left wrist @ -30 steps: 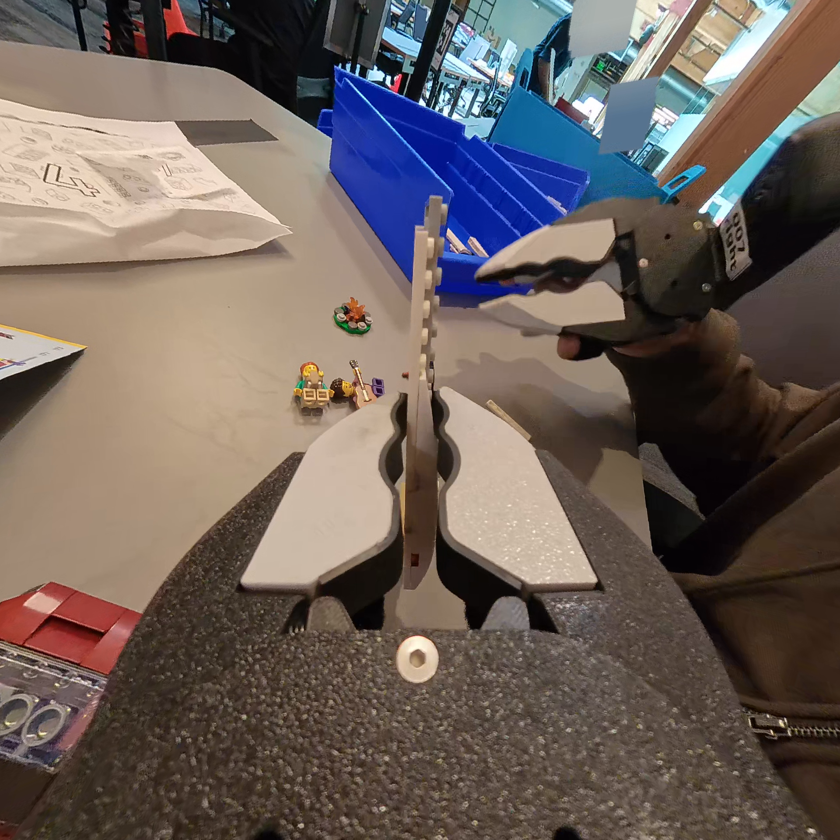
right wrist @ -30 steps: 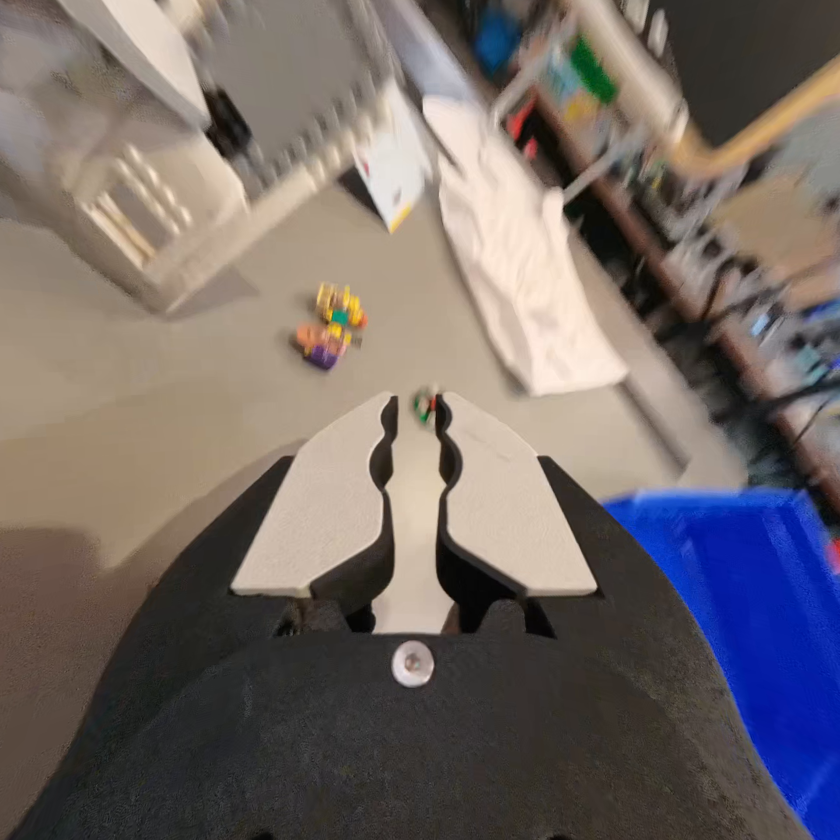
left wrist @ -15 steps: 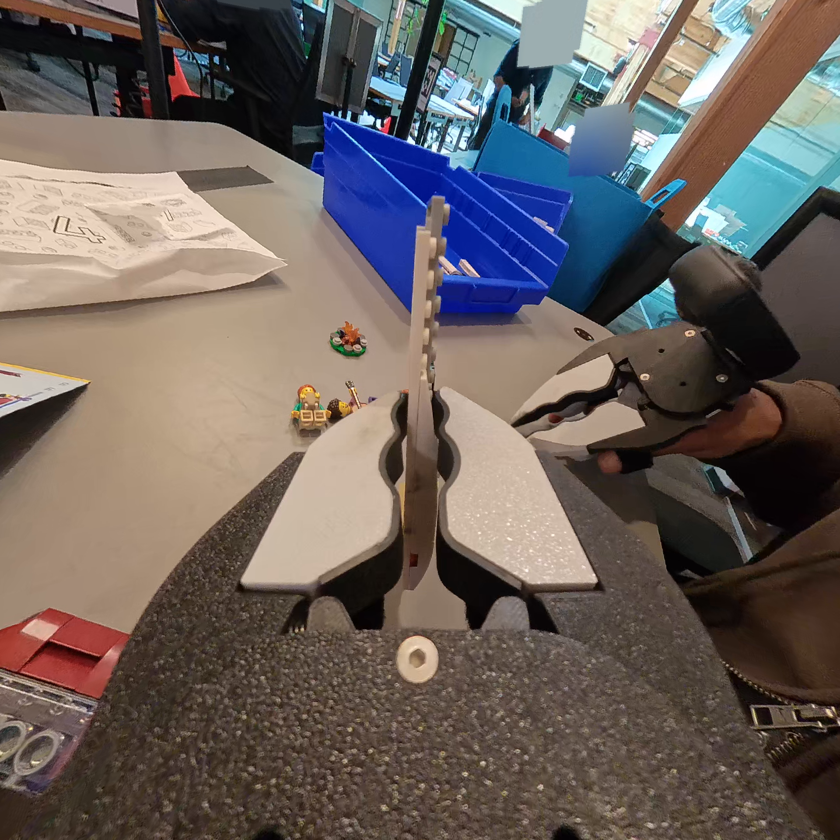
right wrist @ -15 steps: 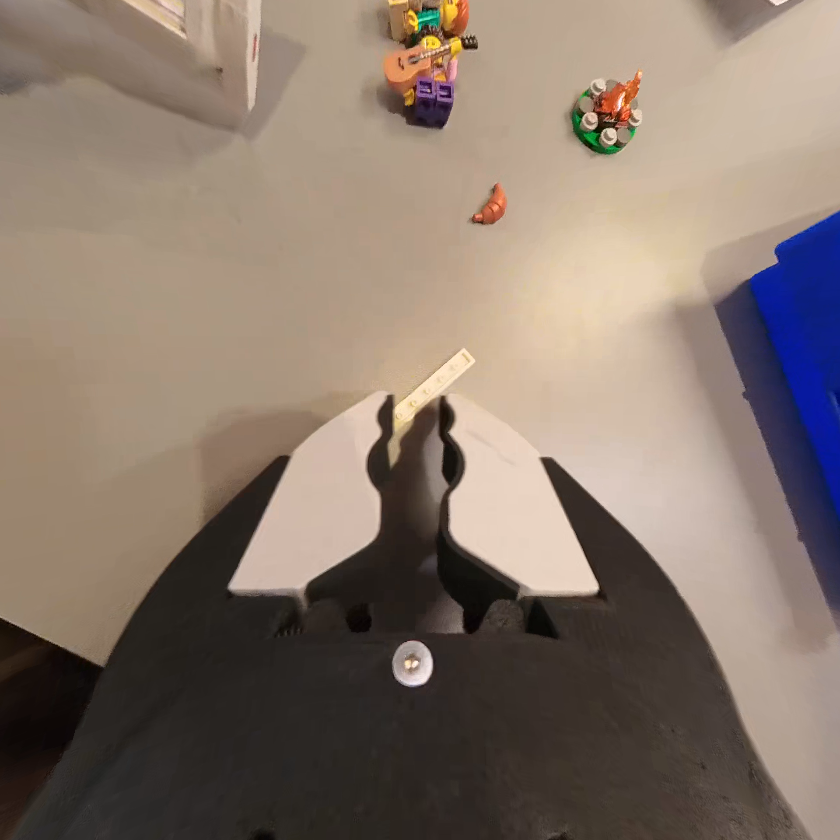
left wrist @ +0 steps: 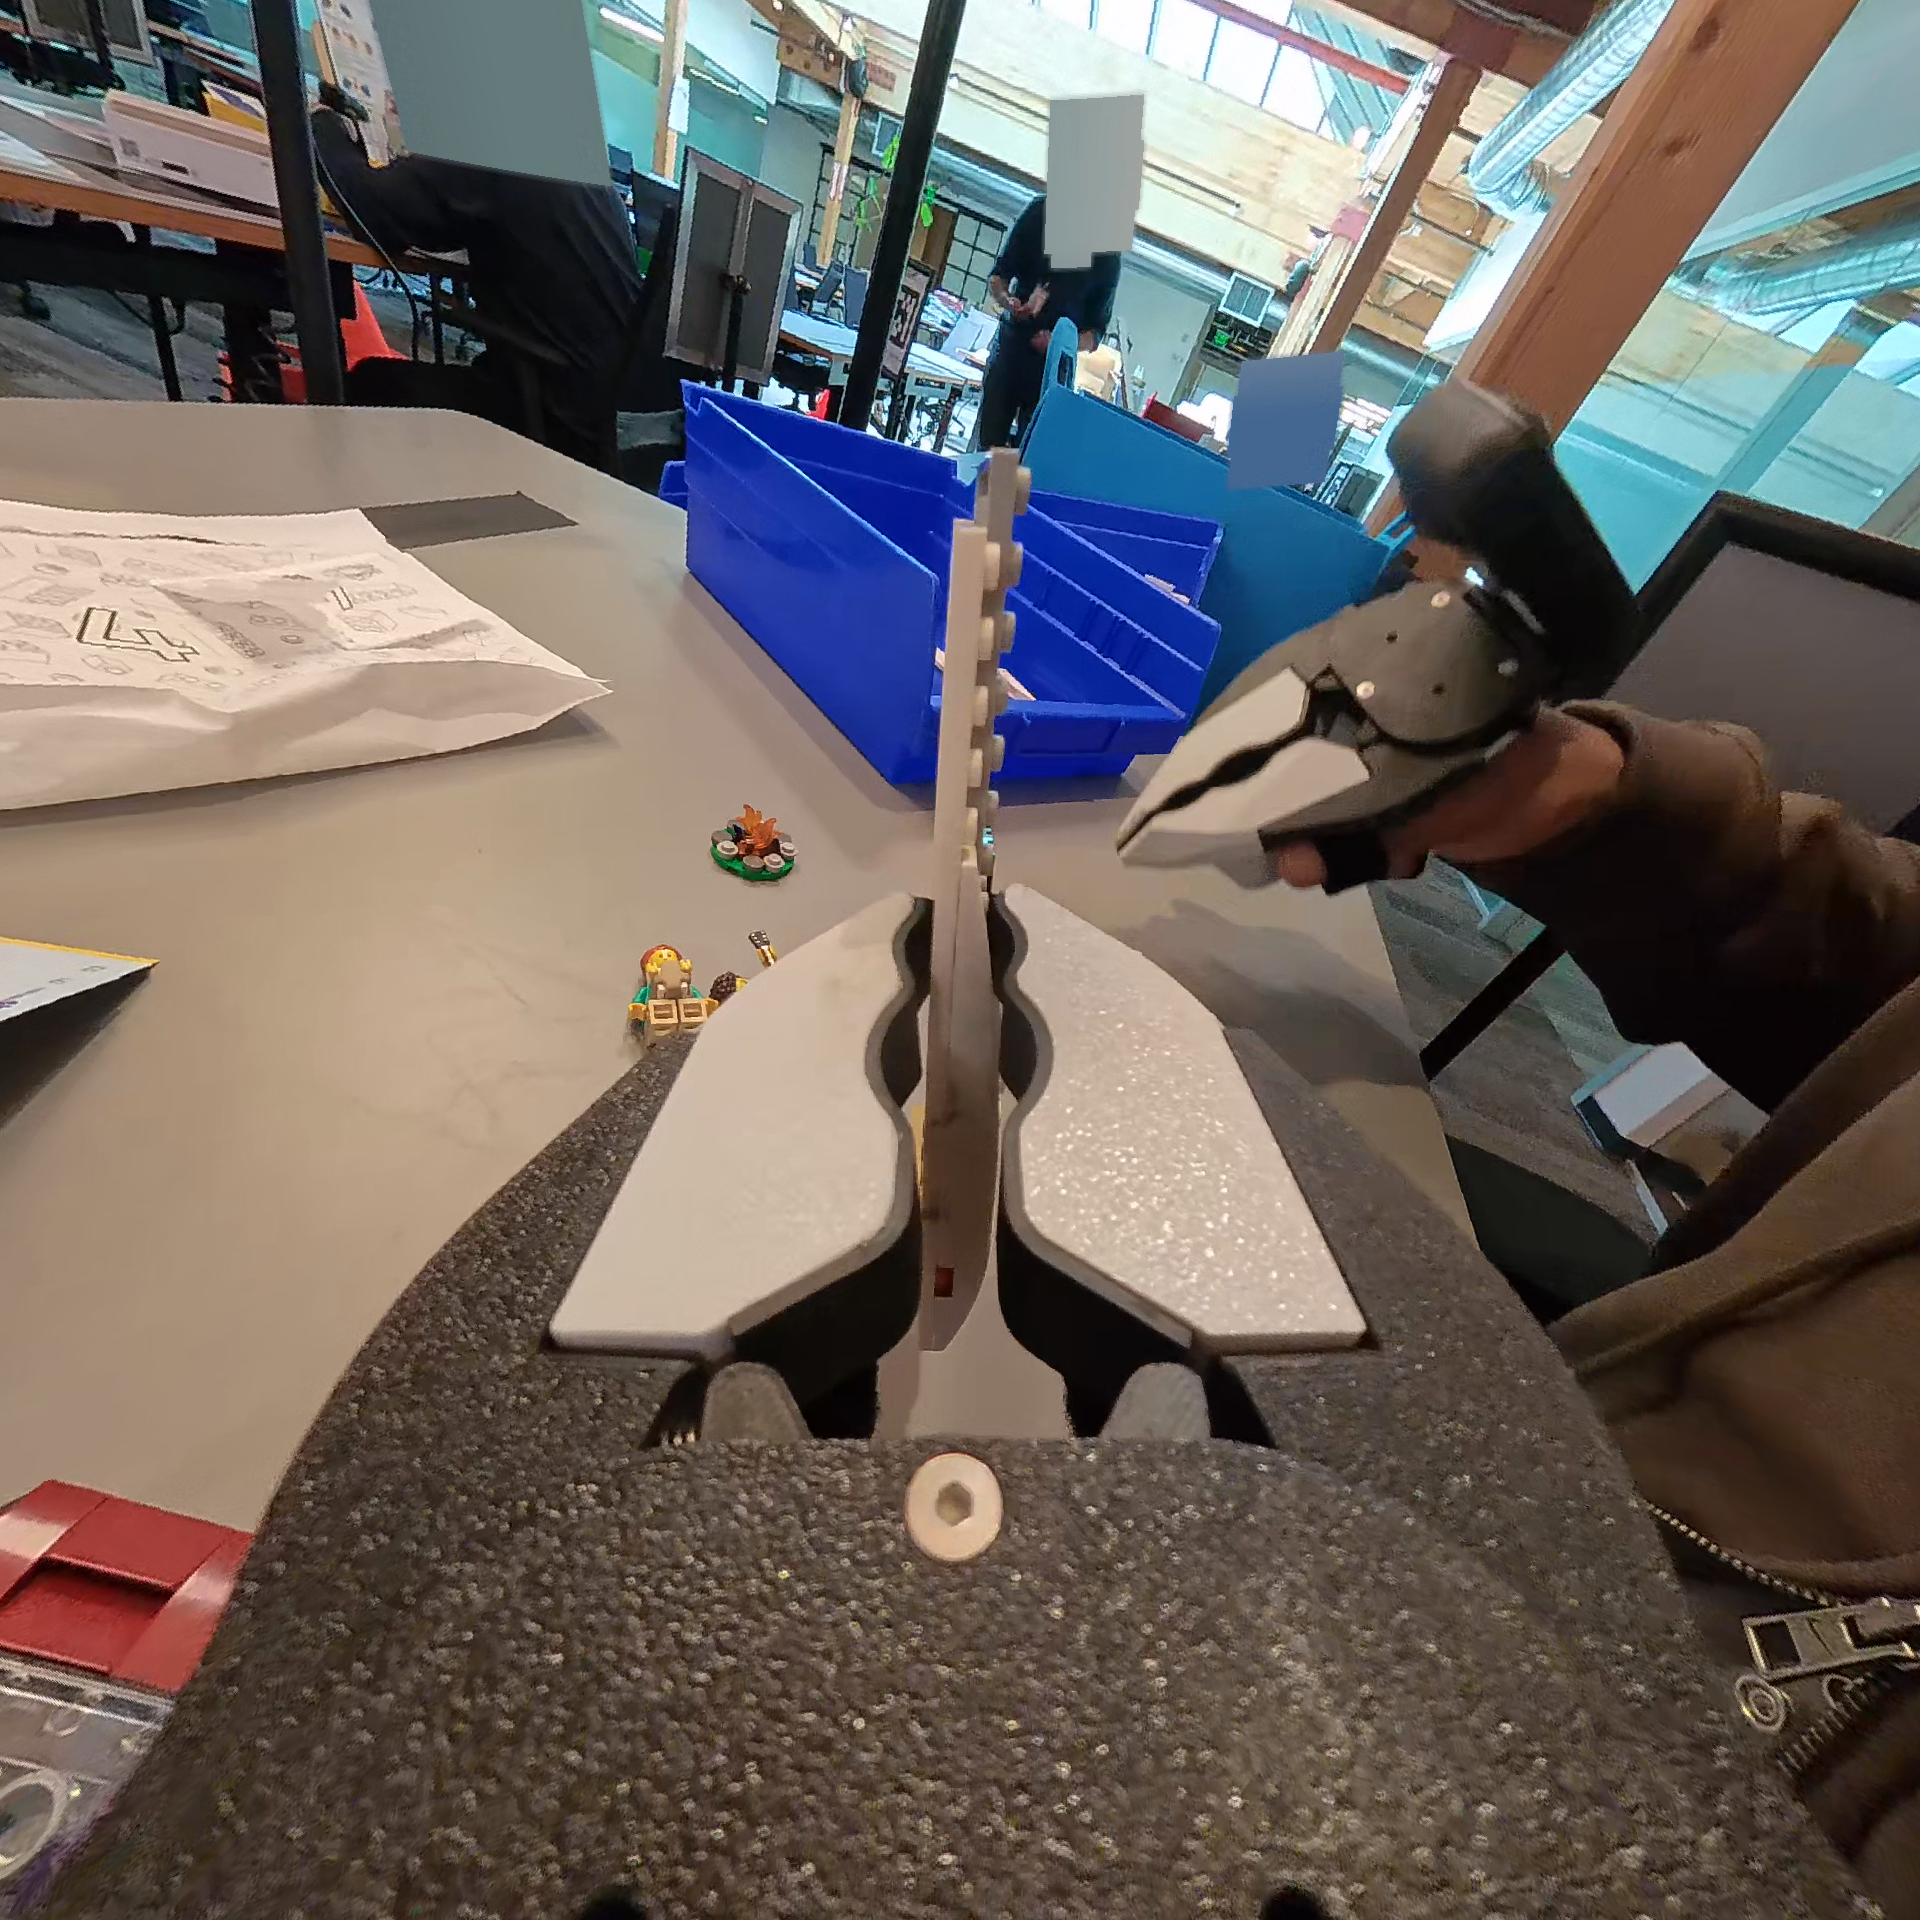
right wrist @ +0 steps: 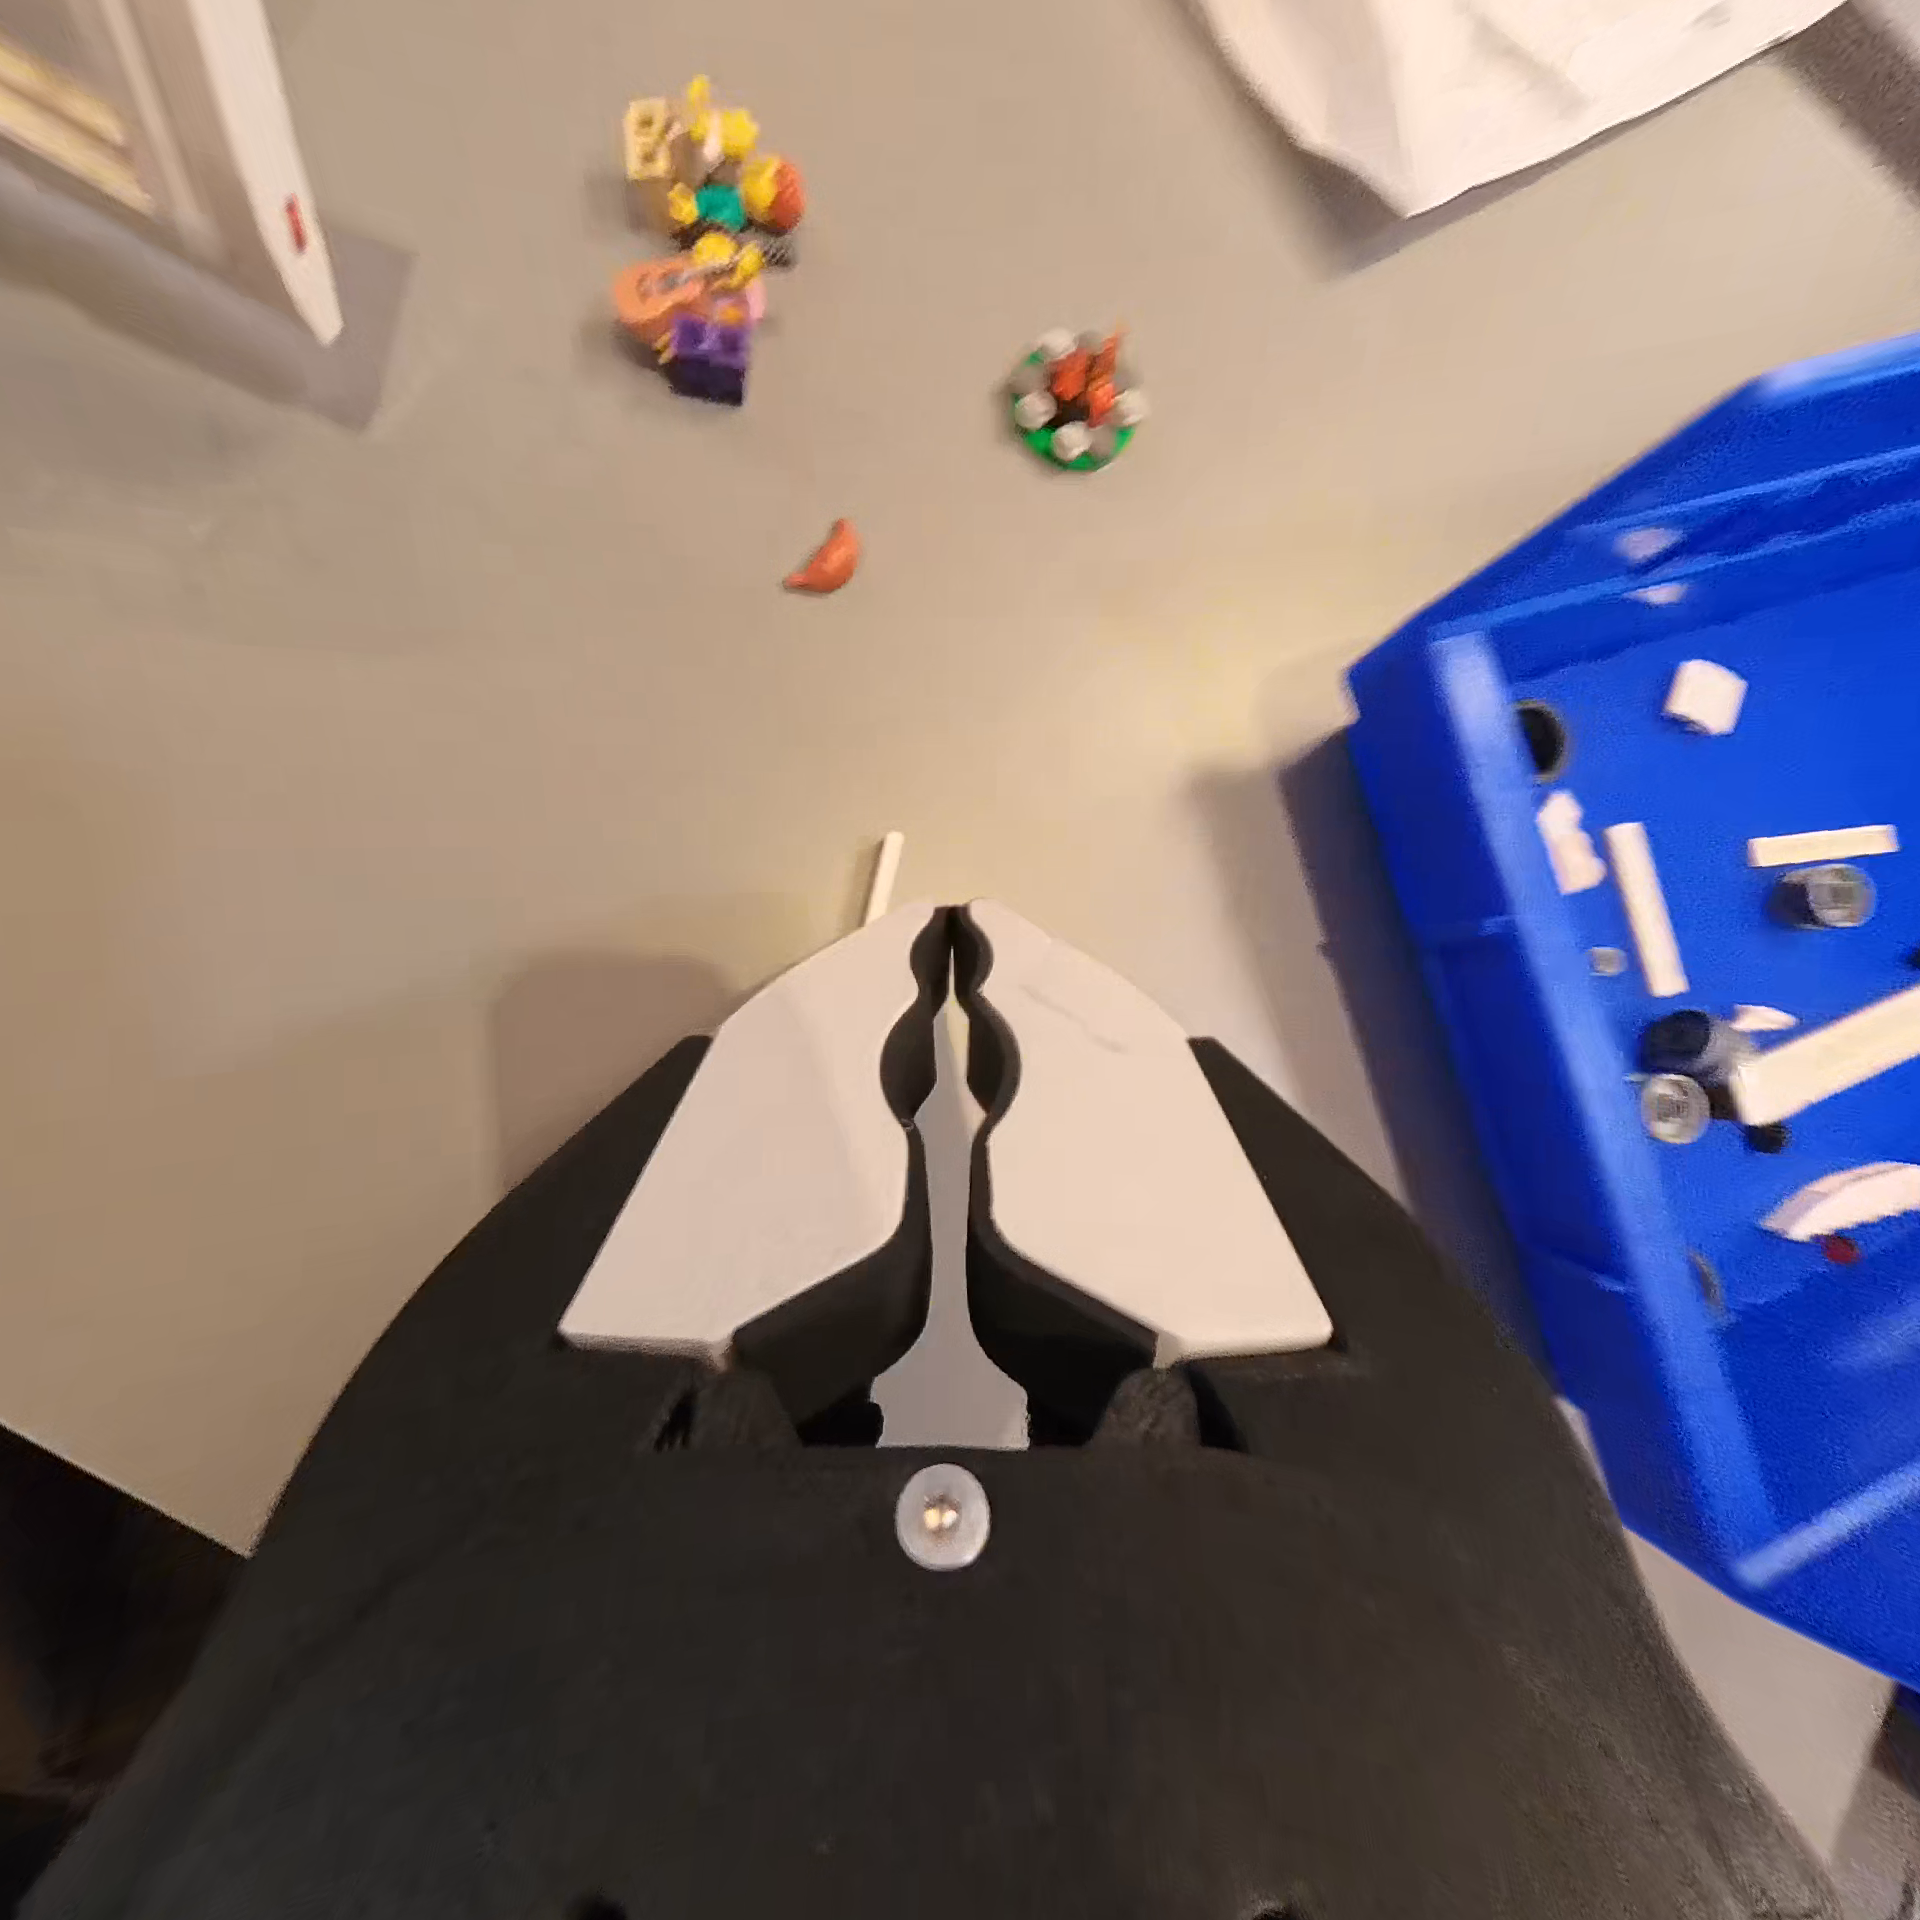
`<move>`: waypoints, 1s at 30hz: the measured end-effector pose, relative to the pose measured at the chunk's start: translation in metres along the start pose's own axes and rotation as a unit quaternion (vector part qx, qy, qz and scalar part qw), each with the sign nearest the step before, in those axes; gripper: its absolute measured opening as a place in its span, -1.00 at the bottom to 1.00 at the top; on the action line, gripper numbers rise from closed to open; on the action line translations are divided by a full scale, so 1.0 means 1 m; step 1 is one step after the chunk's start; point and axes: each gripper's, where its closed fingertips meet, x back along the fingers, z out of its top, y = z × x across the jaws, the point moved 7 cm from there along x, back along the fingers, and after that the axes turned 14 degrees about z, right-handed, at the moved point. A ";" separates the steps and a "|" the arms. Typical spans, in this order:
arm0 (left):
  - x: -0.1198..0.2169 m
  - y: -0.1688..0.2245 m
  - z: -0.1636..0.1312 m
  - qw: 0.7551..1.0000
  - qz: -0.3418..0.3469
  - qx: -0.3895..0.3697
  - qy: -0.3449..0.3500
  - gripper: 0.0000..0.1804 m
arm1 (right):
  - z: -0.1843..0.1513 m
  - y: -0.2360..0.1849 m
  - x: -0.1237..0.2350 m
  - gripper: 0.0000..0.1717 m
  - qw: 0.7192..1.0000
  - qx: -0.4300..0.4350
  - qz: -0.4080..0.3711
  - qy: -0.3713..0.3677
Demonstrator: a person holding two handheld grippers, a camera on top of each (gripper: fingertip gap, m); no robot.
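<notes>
Two tongs: left gripper (left wrist: 958, 925) pinches an upright grey studded plate (left wrist: 977, 665); right gripper (right wrist: 951, 914), pressed together, hovers over bare table (right wrist: 416, 831) beside the blue bin (right wrist: 1662, 1039).

A grey studded plate assembly (left wrist: 977, 665) is clamped upright, edge-on, between the pads of the left gripper (left wrist: 958, 914), studs facing right. A thin white strip (right wrist: 881, 875) is seen at the closed tips of the right gripper (right wrist: 952, 914) (grip on it not resolvable), above the grey table (right wrist: 416, 727).
</notes>
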 end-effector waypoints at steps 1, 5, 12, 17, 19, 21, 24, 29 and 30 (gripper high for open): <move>0.000 0.000 0.000 1.000 -0.002 0.001 -0.001 -0.89 | 0.003 0.006 0.007 -1.00 1.000 -0.002 -0.003 0.010; -0.001 0.001 -0.001 1.000 -0.002 -0.003 -0.004 -0.89 | 0.003 0.012 0.008 -0.85 0.997 -0.054 0.048 0.027; -0.001 0.003 -0.002 1.000 -0.004 -0.009 -0.007 -0.89 | -0.019 -0.005 -0.031 -0.75 0.996 -0.062 0.047 -0.048; -0.001 0.004 -0.003 1.000 -0.007 -0.010 -0.008 -0.89 | -0.010 0.007 -0.021 -0.97 0.998 -0.012 0.001 -0.058; -0.001 0.005 -0.003 1.000 -0.007 -0.011 -0.009 -0.89 | 0.005 0.036 0.009 -0.97 0.998 -0.010 -0.060 -0.023; -0.001 0.005 -0.003 1.000 -0.008 -0.012 -0.009 -0.89 | 0.022 0.073 0.045 -0.97 0.989 -0.011 -0.144 0.027; -0.002 0.007 -0.004 1.000 -0.012 -0.013 -0.011 -0.89 | 0.028 0.115 0.064 -0.73 0.982 -0.031 -0.184 0.030; -0.003 0.009 -0.006 0.999 -0.026 0.003 -0.027 -0.89 | 0.047 0.092 0.041 -0.70 0.988 0.041 -0.136 0.063; -0.004 0.009 -0.007 0.999 -0.032 0.014 -0.034 -0.89 | 0.055 0.078 0.032 -0.70 0.989 0.068 -0.107 0.079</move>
